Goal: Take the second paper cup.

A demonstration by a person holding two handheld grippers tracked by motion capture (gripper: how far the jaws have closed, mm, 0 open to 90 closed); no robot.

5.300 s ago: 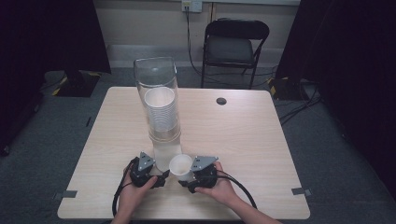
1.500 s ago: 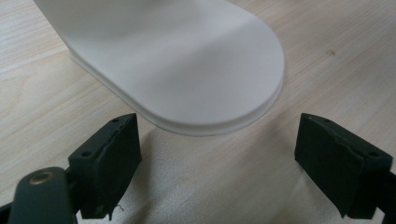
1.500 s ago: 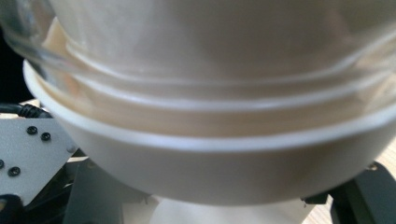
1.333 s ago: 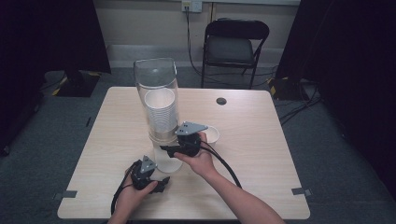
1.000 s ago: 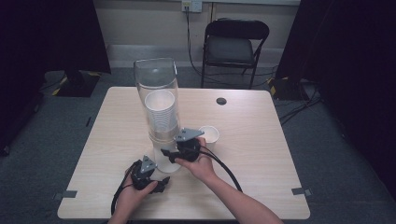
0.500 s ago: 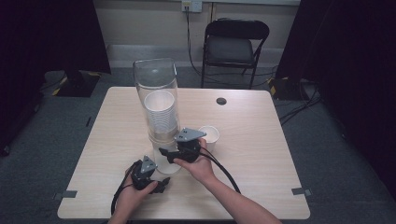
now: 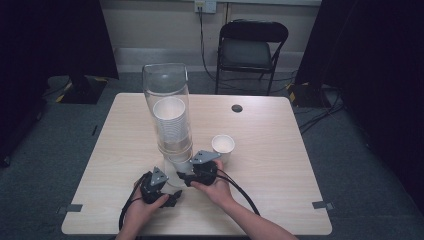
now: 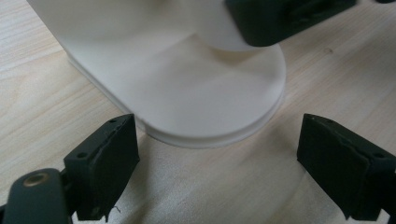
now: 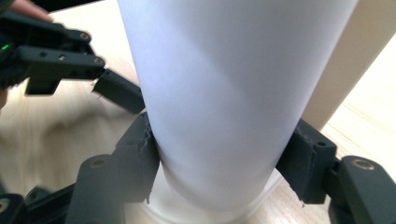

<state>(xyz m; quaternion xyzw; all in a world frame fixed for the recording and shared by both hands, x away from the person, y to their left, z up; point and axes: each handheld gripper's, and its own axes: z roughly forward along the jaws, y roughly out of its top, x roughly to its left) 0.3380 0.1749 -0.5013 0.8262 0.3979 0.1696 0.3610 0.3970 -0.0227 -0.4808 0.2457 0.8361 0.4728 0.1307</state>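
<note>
Now cup [image 9: 233, 93] upright, axis vertical, base down.

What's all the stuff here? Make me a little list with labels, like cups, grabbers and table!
Table: light wood table, seen from the high view.
Cup holder: tall clear tube on a white base, with a stack of white cups inside.
Bottom cup: white cup poking out under the tube.
Right gripper: jaws pressed on both sides of that bottom cup.
Left gripper: open, jaws apart at the base.
Loose cup: one white cup standing upright beside the tube.
</note>
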